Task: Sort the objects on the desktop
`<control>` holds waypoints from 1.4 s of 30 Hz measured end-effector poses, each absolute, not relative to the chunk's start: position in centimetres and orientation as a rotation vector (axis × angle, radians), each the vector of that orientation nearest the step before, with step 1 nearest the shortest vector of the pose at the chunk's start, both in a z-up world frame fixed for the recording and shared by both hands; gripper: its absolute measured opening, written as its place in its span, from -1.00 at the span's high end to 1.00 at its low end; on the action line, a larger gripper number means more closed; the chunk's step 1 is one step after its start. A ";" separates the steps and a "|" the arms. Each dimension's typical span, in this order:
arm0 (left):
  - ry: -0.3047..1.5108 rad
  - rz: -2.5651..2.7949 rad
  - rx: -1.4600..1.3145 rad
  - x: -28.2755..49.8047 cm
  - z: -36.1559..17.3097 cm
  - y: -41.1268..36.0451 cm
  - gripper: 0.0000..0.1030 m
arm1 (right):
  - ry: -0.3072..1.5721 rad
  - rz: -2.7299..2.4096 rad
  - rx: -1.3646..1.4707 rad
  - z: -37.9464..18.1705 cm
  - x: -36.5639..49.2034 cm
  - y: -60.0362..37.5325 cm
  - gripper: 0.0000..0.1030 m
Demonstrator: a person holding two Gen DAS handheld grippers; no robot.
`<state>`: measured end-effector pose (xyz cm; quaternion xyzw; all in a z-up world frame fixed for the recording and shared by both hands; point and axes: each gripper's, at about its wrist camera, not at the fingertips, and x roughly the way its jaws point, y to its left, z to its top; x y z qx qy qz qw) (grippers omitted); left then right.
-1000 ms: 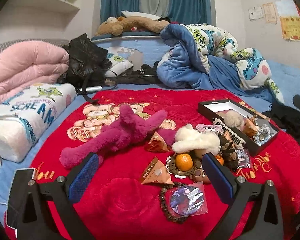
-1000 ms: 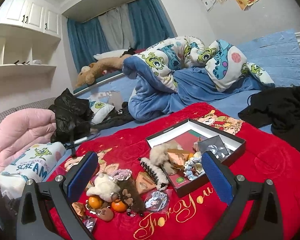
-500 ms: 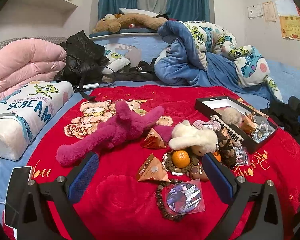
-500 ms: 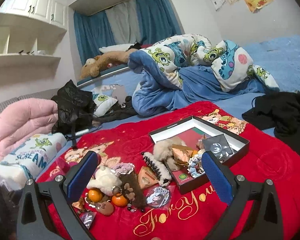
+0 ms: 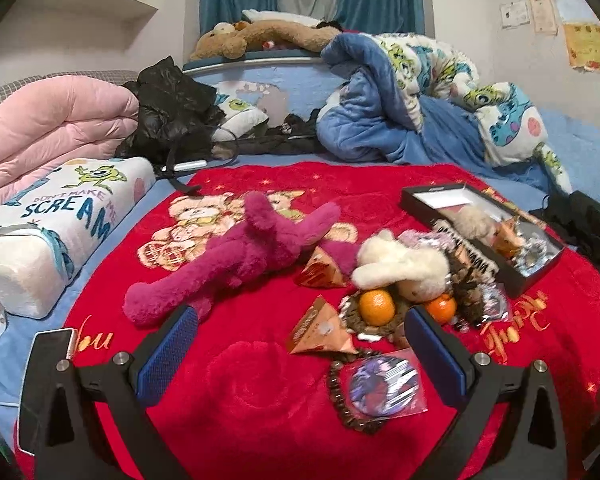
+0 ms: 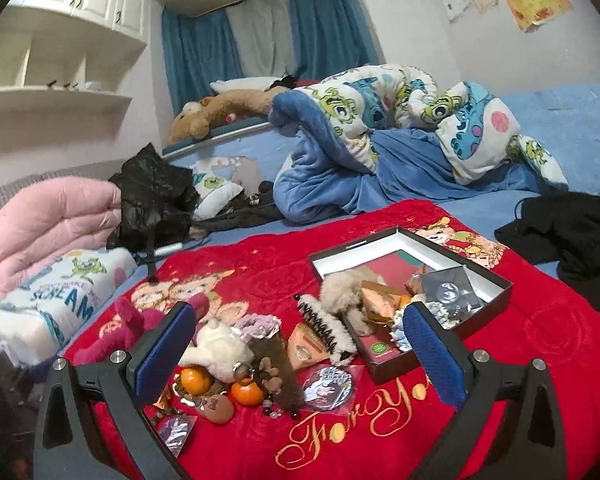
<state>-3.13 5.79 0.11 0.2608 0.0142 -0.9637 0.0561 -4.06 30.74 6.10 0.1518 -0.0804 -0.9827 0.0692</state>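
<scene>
Small objects lie on a red blanket (image 5: 260, 392): a magenta plush (image 5: 240, 260), a white plush (image 5: 400, 266), two oranges (image 5: 377, 306), triangular orange packets (image 5: 320, 330), a bead bracelet with a round badge (image 5: 382, 380). A black box (image 5: 520, 280) at the right holds several items; it also shows in the right wrist view (image 6: 496, 300). My left gripper (image 5: 300, 356) is open and empty above the blanket, near the packet. My right gripper (image 6: 296, 348) is open and empty above the pile, with the white plush (image 6: 216, 348), oranges (image 6: 196, 380) and a hair claw (image 6: 324, 330) between its fingers.
A "SCREAM" pillow (image 5: 52, 220) and pink duvet (image 5: 48, 128) lie at the left, a black bag (image 5: 168, 116) and blue quilt (image 5: 412, 112) behind. A phone (image 5: 44, 356) lies at the left edge. Black clothing (image 6: 572, 228) is at the right.
Both grippers have lowered and moved slightly closer to the pile; the objects appear larger and shifted. Nothing was grasped and both stay open.
</scene>
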 end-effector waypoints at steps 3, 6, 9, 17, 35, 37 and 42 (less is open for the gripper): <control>0.053 -2.896 0.828 -3.6 -0.4 5.4 -1.00 | -0.227 -3.005 0.471 5.7 -4.2 29.5 -1.00; 0.052 -2.882 0.862 -4.0 -0.9 5.2 -1.00 | -0.163 -2.973 0.526 5.2 -4.8 27.9 -1.00; 0.031 -2.894 0.855 -4.1 -0.9 5.3 -1.00 | -0.107 -2.938 0.511 5.0 -4.8 26.5 -1.00; 0.006 -2.910 0.865 -4.3 -1.0 5.7 -1.00 | -0.063 -2.913 0.562 4.4 -5.8 24.7 -1.00; 0.009 -2.879 0.919 -5.3 -1.9 5.1 -1.00 | -0.176 -2.924 0.655 3.0 -8.4 26.9 -1.00; 0.012 -2.870 0.934 -5.5 -2.1 4.9 -1.00 | -0.167 -2.928 0.656 2.9 -8.7 27.0 -1.00; 0.004 -2.844 0.989 -6.0 -3.0 4.4 -1.00 | -0.189 -2.893 0.716 2.0 -9.7 27.3 -1.00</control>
